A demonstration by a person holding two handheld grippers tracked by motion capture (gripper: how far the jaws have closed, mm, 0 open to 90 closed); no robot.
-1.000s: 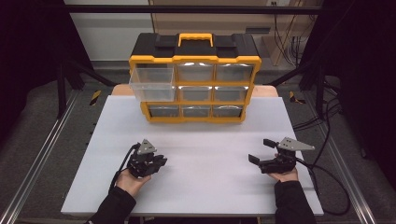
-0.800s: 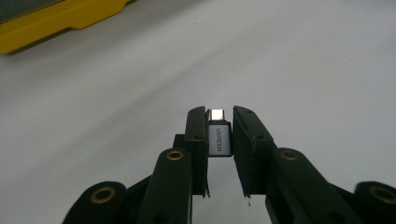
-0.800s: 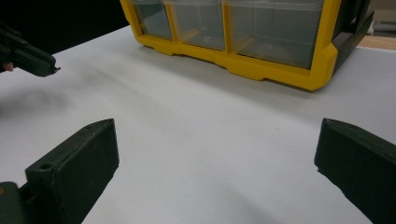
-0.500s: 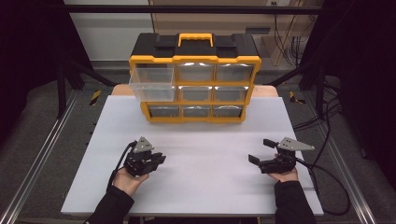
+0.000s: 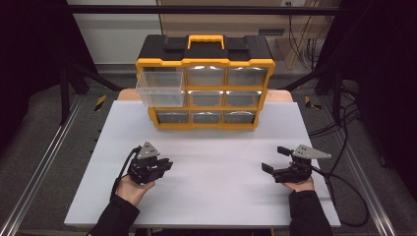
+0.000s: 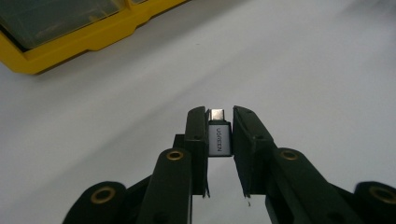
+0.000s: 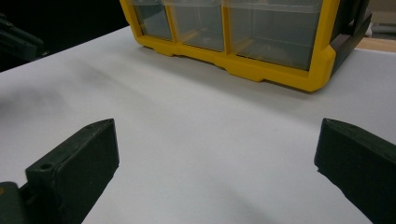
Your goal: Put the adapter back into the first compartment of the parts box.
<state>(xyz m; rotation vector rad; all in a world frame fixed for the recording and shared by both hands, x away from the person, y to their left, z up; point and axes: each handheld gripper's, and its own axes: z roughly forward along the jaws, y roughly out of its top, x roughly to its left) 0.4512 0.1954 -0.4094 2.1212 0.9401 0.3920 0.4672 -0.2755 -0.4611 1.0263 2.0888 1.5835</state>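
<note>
- Here the left gripper (image 5: 166, 165) sits low over the near-left part of the white worktop (image 5: 216, 147), and its fingers (image 6: 196, 135) are drawn narrow around a small silver adapter (image 6: 219, 136) printed UGREEN
- In the left gripper view the adapter stands between the two pads with its long axis running along the fingers, its metal plug end poking out just past the tips and pointing away from the hand
- The pulled-out clear drawer (image 5: 161, 88) juts from the top-left slot of the yellow organizer (image 5: 205, 83) at the far side of the worktop; it looks like the likely home for the adapter, though that is my reading
- That drawer lies ahead of the left gripper and well apart from it, roughly straight forward and higher up, so the left hand is clearly the nearer of the two
- The coming move, as I judge it, turns on carrying the adapter forward and up over the drawer's open top before letting go
- The right gripper (image 5: 275, 159) rests at the near-right of the worktop, well apart from the organizer, with its fingers (image 7: 74, 168) spread wide and nothing between them
- In the right gripper view the organizer's bottom row of drawers lies ahead, all pushed in
</note>
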